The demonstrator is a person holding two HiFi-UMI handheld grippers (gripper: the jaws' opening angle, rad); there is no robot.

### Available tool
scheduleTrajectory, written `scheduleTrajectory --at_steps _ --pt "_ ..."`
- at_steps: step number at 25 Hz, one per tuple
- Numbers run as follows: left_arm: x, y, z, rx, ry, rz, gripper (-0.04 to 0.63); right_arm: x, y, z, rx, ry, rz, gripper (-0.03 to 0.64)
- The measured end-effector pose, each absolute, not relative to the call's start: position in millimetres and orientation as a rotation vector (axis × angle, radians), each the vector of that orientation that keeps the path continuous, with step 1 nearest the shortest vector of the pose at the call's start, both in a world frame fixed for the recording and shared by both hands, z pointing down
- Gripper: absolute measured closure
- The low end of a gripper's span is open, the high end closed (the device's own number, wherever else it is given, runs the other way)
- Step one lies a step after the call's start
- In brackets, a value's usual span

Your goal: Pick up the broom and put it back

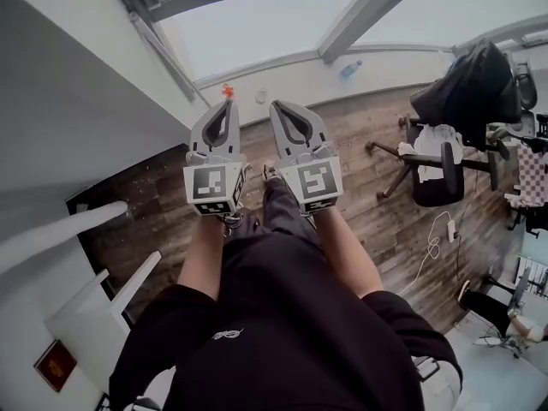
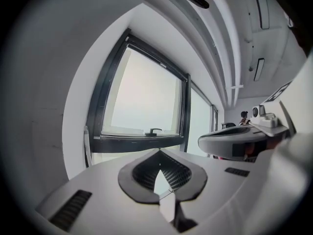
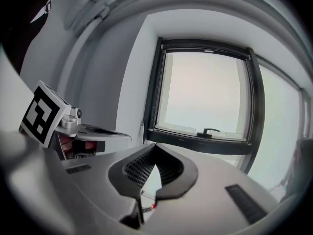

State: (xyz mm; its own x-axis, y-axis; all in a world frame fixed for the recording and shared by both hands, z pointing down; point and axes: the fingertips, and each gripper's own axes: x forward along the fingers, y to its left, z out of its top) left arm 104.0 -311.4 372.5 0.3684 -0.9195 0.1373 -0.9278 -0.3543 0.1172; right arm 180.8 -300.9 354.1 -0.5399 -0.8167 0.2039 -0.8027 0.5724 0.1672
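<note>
The broom does not show in any of the three views, and nothing lies between either pair of tongs. Judged from this, the task is either not yet begun or already finished, and the pictures cannot settle which. If it is not begun, finding and lifting the broom is all left to do.

In the head view the person stands on a brown wooden plank floor (image 1: 360, 135) with both forearms stretched toward 12 o'clock. The left tongs (image 1: 228, 103) and the right tongs (image 1: 276, 106) are held side by side, near each other but apart.

Each pair is pressed together at the tips and empty. In the left gripper view the left tongs (image 2: 159, 152) meet at a point, with only a teardrop gap behind the tips where the light shows through. The right tongs (image 3: 155, 146) look the same in the right gripper view.

The tongs are smooth pale grey plastic, curved like petals. Their black inner pads are ribbed or dimpled for grip. Each carries a white cube printed with black square markers.

Both gripper views look at a black-framed window (image 3: 205, 92) with a lever handle, set in a matt white wall.

At 3 o'clock in the head view stands a black swivel chair (image 1: 432, 187) hung with dark cloth. A small orange object (image 1: 227, 89) sits by the wall at 12 o'clock, too small to identify.
</note>
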Motion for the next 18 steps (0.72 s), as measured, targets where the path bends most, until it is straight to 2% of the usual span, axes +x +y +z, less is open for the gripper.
scheduleTrajectory --at_steps 18 --pt "63.6 -291.8 369.5 2.428 -1.736 0.079 0.595 134.8 -293.5 350.2 1.29 -2.603 -0.074 0.595"
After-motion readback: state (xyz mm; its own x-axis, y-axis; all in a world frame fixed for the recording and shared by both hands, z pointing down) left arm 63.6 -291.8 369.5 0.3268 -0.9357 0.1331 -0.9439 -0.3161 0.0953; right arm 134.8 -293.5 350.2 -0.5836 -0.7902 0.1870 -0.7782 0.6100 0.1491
